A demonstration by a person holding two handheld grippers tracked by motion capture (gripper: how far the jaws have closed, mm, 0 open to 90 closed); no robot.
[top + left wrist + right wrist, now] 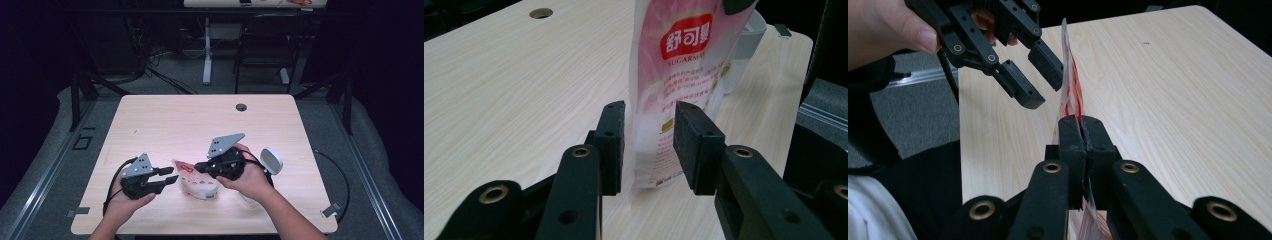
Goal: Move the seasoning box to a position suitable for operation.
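Two grippers work at one pink-and-white pouch (196, 181), which sits near the front edge of the pale wooden table (165, 120), toward the middle of its width. Left of the pouch, the left gripper (170, 174) points at it with its jaws standing apart. In the left gripper view the pouch (679, 75) stands upright between the two black pads (611, 135); the pads flank its lower edge, though whether the left-hand pad brushes the film is hard to tell from this angle. A red label with white characters (686, 39) sits high on the pouch face.

On the pouch's right side, the right gripper (200, 166) has its jaws pressed together on the edge of the pouch. The right gripper view shows the thin pouch (1071, 95) edge-on, clamped between the two closed pads (1071, 131), with the left gripper (1035, 80) hanging open just beyond it.

Right of the pouch, past the right hand (250, 177), a white round container (271, 160) rests on the table. Far behind the pouch, a dark cable hole (241, 107) marks the table's rear edge.
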